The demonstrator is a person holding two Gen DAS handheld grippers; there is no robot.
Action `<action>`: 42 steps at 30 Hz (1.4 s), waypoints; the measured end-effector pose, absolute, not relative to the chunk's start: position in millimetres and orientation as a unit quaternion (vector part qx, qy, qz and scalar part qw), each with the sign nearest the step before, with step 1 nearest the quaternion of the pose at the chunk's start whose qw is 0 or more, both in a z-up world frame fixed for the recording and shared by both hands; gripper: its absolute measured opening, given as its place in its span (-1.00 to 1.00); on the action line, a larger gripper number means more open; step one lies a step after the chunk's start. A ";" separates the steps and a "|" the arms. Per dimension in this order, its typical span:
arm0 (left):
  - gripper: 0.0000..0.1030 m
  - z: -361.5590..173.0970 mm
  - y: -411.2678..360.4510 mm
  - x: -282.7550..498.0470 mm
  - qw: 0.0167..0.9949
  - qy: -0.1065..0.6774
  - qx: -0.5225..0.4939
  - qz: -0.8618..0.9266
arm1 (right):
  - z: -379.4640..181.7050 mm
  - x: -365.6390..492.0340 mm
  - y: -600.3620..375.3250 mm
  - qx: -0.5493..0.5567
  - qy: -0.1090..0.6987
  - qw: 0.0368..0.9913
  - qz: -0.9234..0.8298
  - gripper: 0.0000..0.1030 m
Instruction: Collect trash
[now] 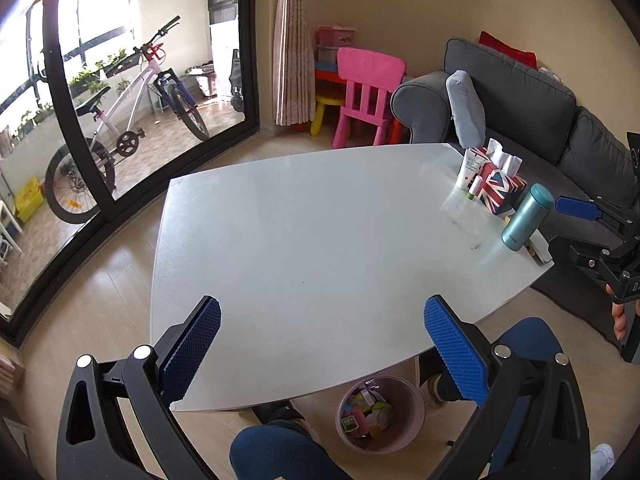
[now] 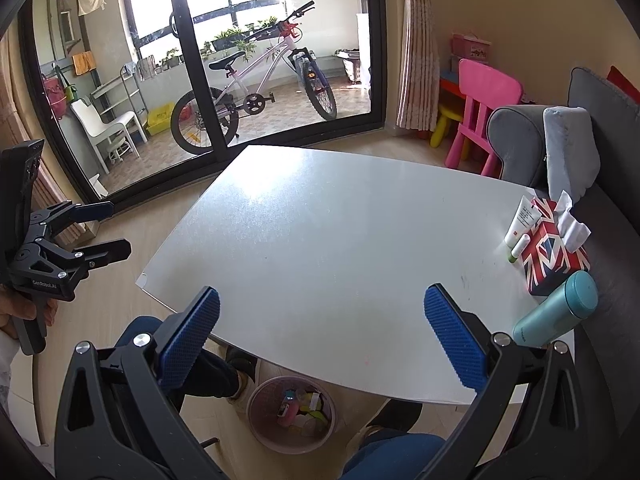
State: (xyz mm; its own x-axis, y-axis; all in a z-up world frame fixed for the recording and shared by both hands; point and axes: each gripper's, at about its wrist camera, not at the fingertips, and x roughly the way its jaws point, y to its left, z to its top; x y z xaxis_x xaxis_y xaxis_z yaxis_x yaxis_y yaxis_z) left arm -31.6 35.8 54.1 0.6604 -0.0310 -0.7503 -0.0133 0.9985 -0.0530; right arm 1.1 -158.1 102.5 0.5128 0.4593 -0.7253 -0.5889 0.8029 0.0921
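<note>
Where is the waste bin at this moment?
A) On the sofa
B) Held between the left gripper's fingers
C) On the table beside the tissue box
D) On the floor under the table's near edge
D: the pink waste bin stands on the floor under the near edge of the white table, with colourful scraps already inside it.
</note>
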 end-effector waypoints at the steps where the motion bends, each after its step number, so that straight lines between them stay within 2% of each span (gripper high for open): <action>1: 0.90 55.2 36.9 -32.2 0.911 0.411 -0.031 -0.007 | 103.4 0.4 -157.8 -0.083 0.389 0.866 0.303 0.94; 10: 0.90 59.1 33.8 -35.2 0.912 0.411 -0.019 0.006 | 104.0 -3.6 -155.9 -0.085 0.387 0.865 0.308 0.94; 18: 0.90 57.1 36.6 -31.8 0.904 0.424 -0.058 -0.024 | 104.1 -4.1 -155.5 -0.084 0.387 0.864 0.311 0.94; 23: 0.90 52.3 27.5 -32.4 0.904 0.427 -0.029 0.008 | 102.3 -3.8 -154.9 -0.084 0.388 0.863 0.311 0.94; 42: 0.90 53.0 31.9 -32.1 0.905 0.422 -0.042 -0.002 | 98.9 -1.8 -153.6 -0.087 0.391 0.863 0.310 0.94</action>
State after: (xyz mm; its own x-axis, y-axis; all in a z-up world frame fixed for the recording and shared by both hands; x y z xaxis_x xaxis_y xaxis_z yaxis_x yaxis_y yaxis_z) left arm -32.1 31.9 53.0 0.6431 -0.0387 -0.7648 -0.0330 0.9964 -0.0782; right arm -1.8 -153.6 98.9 0.5031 0.4660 -0.7278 -0.6024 0.7930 0.0913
